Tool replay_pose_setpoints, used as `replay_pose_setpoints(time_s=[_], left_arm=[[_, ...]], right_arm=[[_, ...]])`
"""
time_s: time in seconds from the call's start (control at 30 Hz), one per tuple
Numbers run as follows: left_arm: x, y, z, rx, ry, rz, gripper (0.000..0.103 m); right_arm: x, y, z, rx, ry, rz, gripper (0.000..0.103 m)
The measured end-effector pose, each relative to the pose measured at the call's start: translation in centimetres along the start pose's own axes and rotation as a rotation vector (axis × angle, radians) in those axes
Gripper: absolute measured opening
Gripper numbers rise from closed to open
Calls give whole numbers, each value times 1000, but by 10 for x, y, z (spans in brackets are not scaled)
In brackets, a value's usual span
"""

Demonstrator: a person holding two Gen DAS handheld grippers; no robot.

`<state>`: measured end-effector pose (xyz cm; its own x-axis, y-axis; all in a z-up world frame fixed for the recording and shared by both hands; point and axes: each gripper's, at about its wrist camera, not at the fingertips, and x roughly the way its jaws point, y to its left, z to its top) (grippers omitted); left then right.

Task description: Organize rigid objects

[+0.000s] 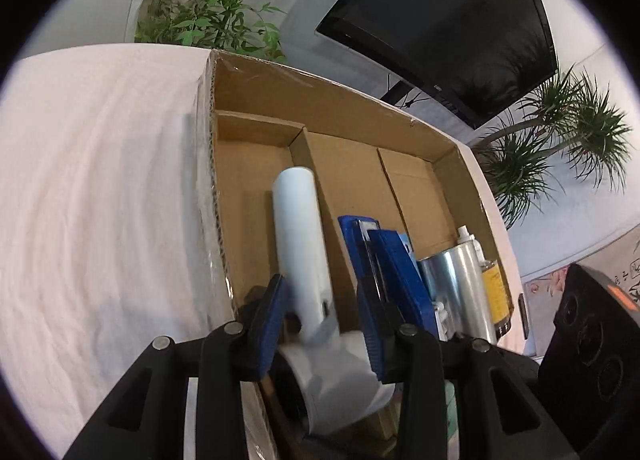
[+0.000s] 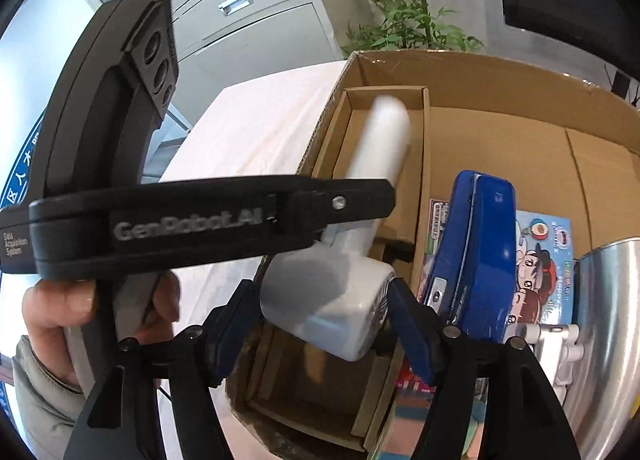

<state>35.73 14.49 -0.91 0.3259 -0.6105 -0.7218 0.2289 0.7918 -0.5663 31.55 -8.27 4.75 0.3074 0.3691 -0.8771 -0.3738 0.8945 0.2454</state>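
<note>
Hidden: lower end of white device [image 1: 304, 244] blurred in left wrist view, its base lost behind the blue pads at bottom centre; lower end of blue stapler [image 2: 480, 252] cut off behind right claw's finger.
Hard to make out: whether the pads of left claw [image 1: 320, 324] press the white device or merely flank it; pads set moderately apart, handle running between them, grip cannot be told.
Right claw: right claw [image 2: 324, 324] partly spread, blue pads against both sides of the white device's blocky end, apparently gripped, lower centre of frame.
Left tool seen from right: black body of the left gripper crossing the frame at mid-left, held by a hand [image 2: 92, 308] at lower left.
Task thing: white device tilted above the narrow inner tray at the left side of cardboard box [image 1: 332, 100], tube end pointing toward the far wall.
Box contents: blue stapler upright, centre; cartoon-printed box [image 2: 544, 260] flat beneath it; silver can [image 1: 460, 284] and yellow bottle [image 1: 496, 288] at the right wall.
Edges: box's left wall rising beside the white-clothed desk [image 1: 100, 180], mid-left.
Open room: bare cardboard floor across the box's far half, upper centre.
</note>
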Motion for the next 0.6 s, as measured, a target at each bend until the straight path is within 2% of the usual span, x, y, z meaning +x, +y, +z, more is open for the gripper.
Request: replay_pose_setpoints(time_s=[0.07,0.17,0.2,0.23,0.27,0.3,0.37,0.43,0.5,0.6], left_arm=[[-8,-3,-5,13,-23,22,34],[-39,-15,-22,50,-135,68,34],[-55,-23,-33,71,-191,104,36],[-69,-31,-43,88,-243,147,38],[-86,-43,-58,115,-312,211,49],[-103,-56,-74,143,-371,280,71],[-132,-83,-111,166,-509,422,94],[-148,-106,-147,159,-598,488,99],[-148,-124,-170,153,-602,526,100],[-133,-152,-200,130,-618,578,100]], right_arm=[[2,-3,0,1,2,8,66],[-10,-3,-10,-31,-19,2,68],[-14,-3,-13,-49,-37,-6,71],[-28,-1,-21,-79,-79,-23,83],[-39,0,-29,-97,-114,-29,97],[-58,1,-46,-130,-175,-45,103],[-84,0,-75,-198,-255,-109,102],[-102,-9,-98,-222,-312,-175,102],[-120,-27,-120,-177,-350,-204,102],[-145,-53,-152,-114,-358,-238,102]])
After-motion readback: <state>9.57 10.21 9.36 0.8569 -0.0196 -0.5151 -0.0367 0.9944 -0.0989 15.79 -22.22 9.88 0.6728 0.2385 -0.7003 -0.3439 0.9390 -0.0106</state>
